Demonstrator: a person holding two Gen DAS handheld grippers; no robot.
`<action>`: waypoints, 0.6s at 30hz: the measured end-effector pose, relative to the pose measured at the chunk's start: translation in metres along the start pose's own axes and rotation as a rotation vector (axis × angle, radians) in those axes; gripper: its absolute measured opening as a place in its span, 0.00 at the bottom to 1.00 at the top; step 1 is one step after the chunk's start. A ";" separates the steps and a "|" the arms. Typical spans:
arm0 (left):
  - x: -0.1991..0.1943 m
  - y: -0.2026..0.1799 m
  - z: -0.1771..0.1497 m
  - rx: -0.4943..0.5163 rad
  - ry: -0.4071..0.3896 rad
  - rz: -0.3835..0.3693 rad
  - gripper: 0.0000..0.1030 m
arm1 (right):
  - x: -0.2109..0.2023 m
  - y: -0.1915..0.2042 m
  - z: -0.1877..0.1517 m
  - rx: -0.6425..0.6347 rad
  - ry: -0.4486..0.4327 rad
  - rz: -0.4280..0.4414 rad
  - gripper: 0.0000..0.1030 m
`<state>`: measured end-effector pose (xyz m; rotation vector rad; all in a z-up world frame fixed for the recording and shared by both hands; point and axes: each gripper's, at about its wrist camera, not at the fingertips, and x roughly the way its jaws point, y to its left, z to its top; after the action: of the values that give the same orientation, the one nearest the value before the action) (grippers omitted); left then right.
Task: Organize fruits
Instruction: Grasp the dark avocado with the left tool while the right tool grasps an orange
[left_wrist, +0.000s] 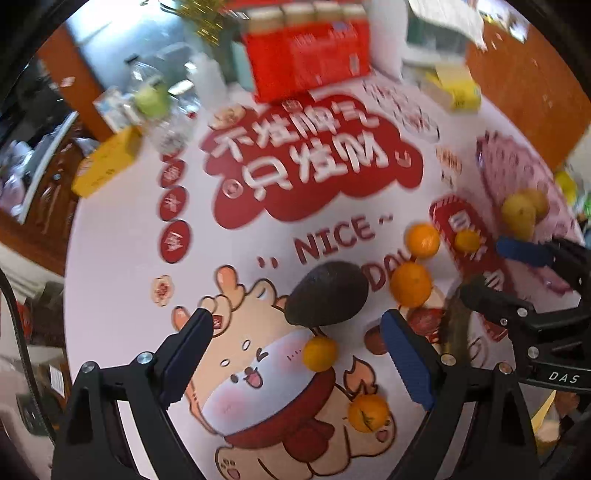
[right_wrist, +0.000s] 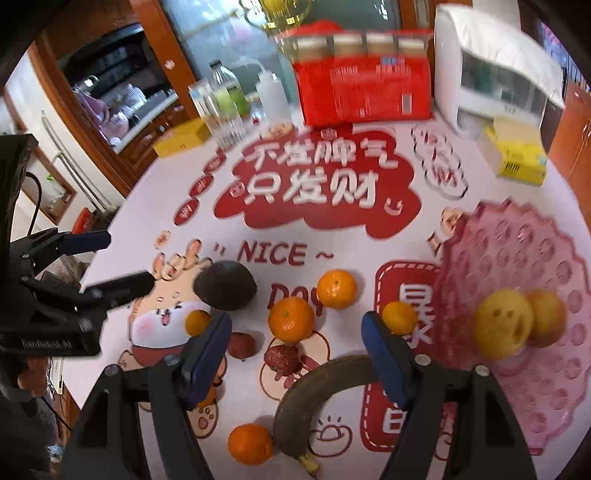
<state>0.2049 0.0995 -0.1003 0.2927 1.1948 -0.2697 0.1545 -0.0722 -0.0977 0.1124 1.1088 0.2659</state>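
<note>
A dark avocado (left_wrist: 327, 294) (right_wrist: 225, 285) lies mid-table among several oranges (left_wrist: 411, 284) (right_wrist: 291, 319), small red fruits (right_wrist: 281, 357) and a dark curved banana (right_wrist: 317, 398). A pink plate (right_wrist: 524, 398) (left_wrist: 517, 173) at the right holds two yellow fruits (right_wrist: 504, 324) (left_wrist: 519, 215). My left gripper (left_wrist: 295, 332) is open and empty, just short of the avocado; it shows at the left in the right wrist view (right_wrist: 122, 258). My right gripper (right_wrist: 295, 328) is open and empty above the banana and oranges; it shows at the right in the left wrist view (left_wrist: 495, 266).
The tablecloth (right_wrist: 155, 206) has red print and a cartoon. At the back stand a red box (right_wrist: 364, 88), clear bottles (right_wrist: 225, 107), a white appliance (right_wrist: 491, 70) and yellow boxes (right_wrist: 517, 158) (right_wrist: 183, 137). Wooden cabinets lie beyond the left edge.
</note>
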 end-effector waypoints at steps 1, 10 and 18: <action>0.010 -0.002 0.001 0.015 0.016 -0.011 0.89 | 0.008 0.000 0.000 0.003 0.014 -0.001 0.71; 0.069 0.000 0.009 0.043 0.107 -0.106 0.86 | 0.063 -0.003 -0.003 0.029 0.120 -0.025 0.71; 0.093 0.009 0.016 -0.020 0.133 -0.248 0.82 | 0.084 -0.008 -0.006 0.074 0.158 0.084 0.50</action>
<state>0.2541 0.0975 -0.1810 0.1456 1.3667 -0.4591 0.1855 -0.0576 -0.1751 0.2070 1.2734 0.3136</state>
